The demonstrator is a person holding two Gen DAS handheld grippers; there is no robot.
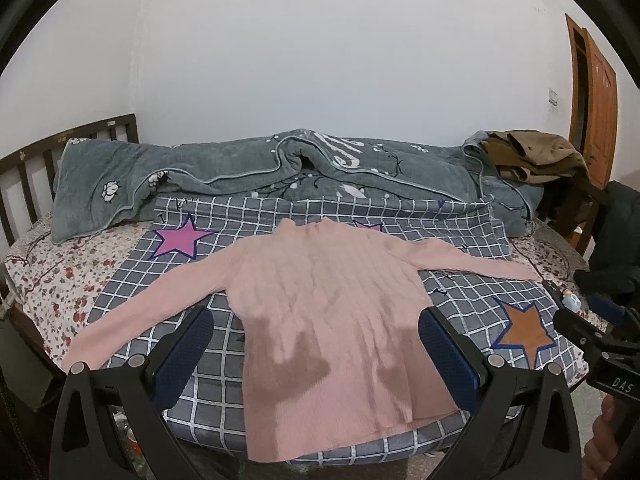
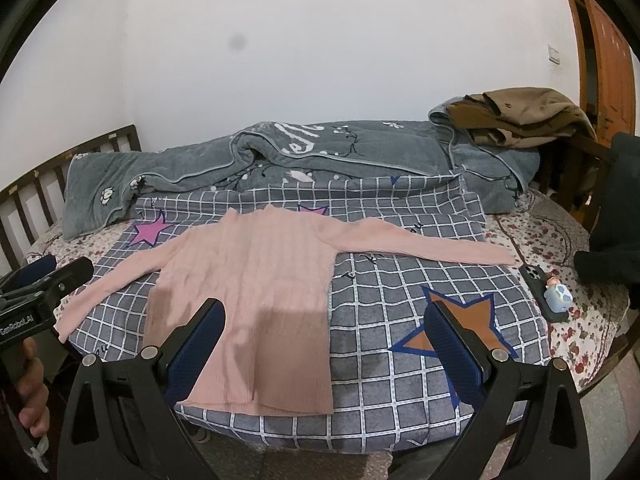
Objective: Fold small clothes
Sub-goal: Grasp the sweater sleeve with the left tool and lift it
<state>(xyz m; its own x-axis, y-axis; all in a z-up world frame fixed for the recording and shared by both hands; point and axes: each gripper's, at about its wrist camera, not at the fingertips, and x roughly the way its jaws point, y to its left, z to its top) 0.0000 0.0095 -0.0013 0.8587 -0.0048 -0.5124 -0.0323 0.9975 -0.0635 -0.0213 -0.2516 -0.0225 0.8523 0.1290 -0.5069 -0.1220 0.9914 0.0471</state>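
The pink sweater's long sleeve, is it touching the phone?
Apart. In the right wrist view the pink sweater's right sleeve cuff ends just short of the phone, with a strip of bedding showing between them.

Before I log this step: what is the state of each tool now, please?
Left tool: open, holding nothing, above the sweater.
Right tool: open, holding nothing.

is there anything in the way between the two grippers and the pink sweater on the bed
Nothing visible. The pink ribbed knit sweater lies flat and bare on the grey checked sheet. The open left gripper and open right gripper hover over its hem with clear air between.
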